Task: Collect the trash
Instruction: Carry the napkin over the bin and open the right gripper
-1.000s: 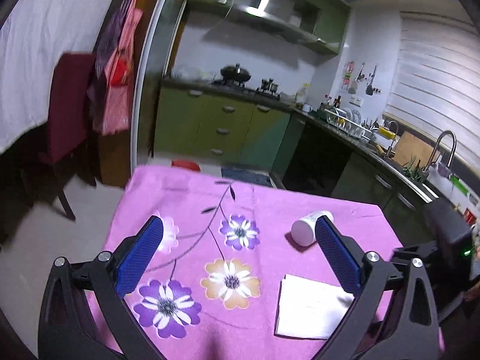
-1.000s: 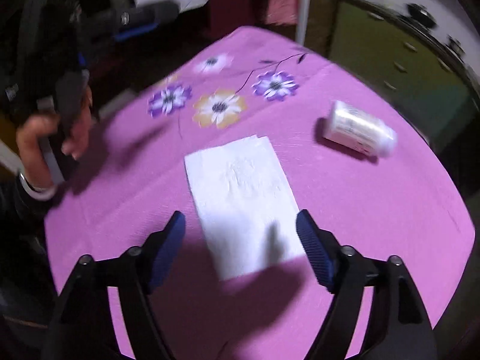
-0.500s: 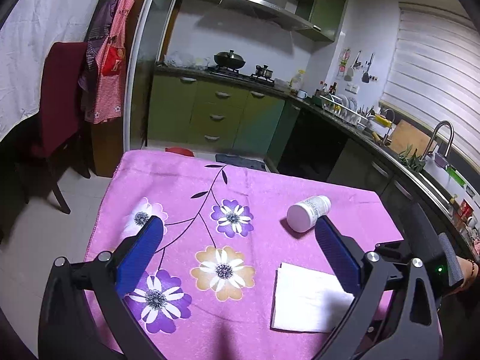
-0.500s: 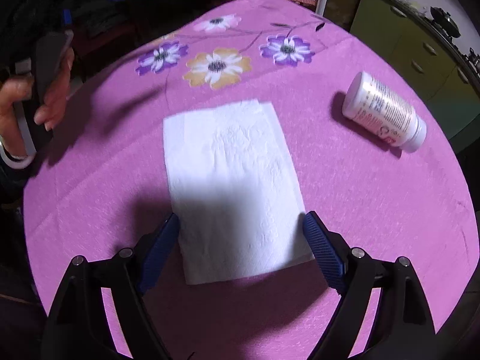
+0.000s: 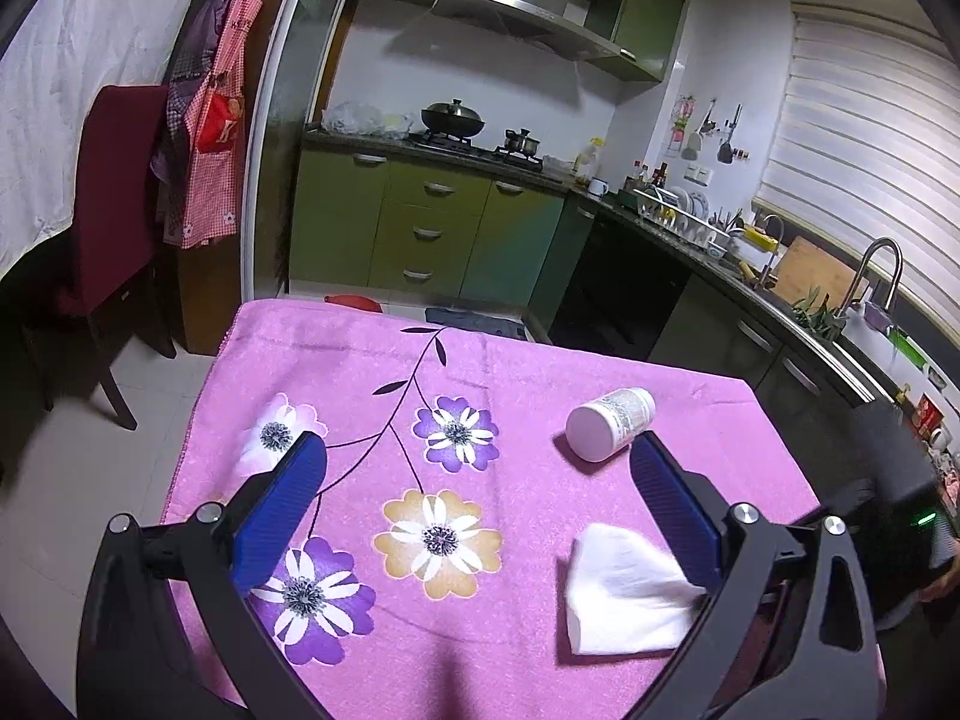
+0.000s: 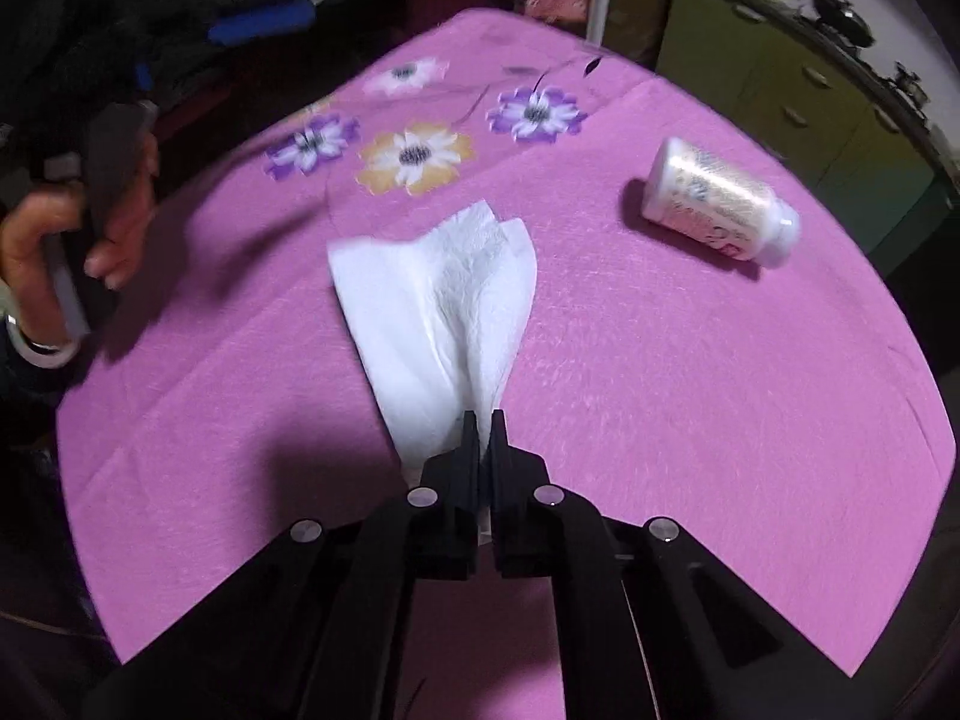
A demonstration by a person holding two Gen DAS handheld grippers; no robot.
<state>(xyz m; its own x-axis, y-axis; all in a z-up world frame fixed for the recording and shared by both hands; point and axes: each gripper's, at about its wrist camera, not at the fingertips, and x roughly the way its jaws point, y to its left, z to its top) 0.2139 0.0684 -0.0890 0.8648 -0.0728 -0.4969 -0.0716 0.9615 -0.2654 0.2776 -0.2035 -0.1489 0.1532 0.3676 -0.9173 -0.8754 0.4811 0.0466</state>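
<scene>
The right gripper [image 6: 479, 420] is closed on the near end of a white, creased paper napkin [image 6: 447, 312]; its two black fingers [image 6: 465, 450] stand almost together, with a thin fold of paper pinched between the tips. From the pinch point the napkin fans out away from the gripper, narrow at the tips and broad at the far edge, and its far part lies on the pink tablecloth printed with purple, orange and white flowers [image 6: 690, 390]. In the left wrist view the same napkin [image 5: 618, 591] appears bunched toward its right side, low on the cloth, just beside the inner face of the right-hand finger of the left gripper [image 5: 474, 450]. The left gripper is wide open: its blue-padded fingers [image 5: 279, 504] stand well apart and hold nothing, with the printed flowers visible between them. A white cylindrical plastic bottle with a printed label [image 6: 717, 204] lies on its side on the cloth, well apart from the napkin and to the right of it in the right wrist view. In the left wrist view the bottle [image 5: 609, 429] lies just beyond the tip of the right-hand finger, its round flat end facing the camera. The person's left hand [image 6: 78, 234], gripping the handle of the left gripper, is visible at the left edge of the right wrist view.
</scene>
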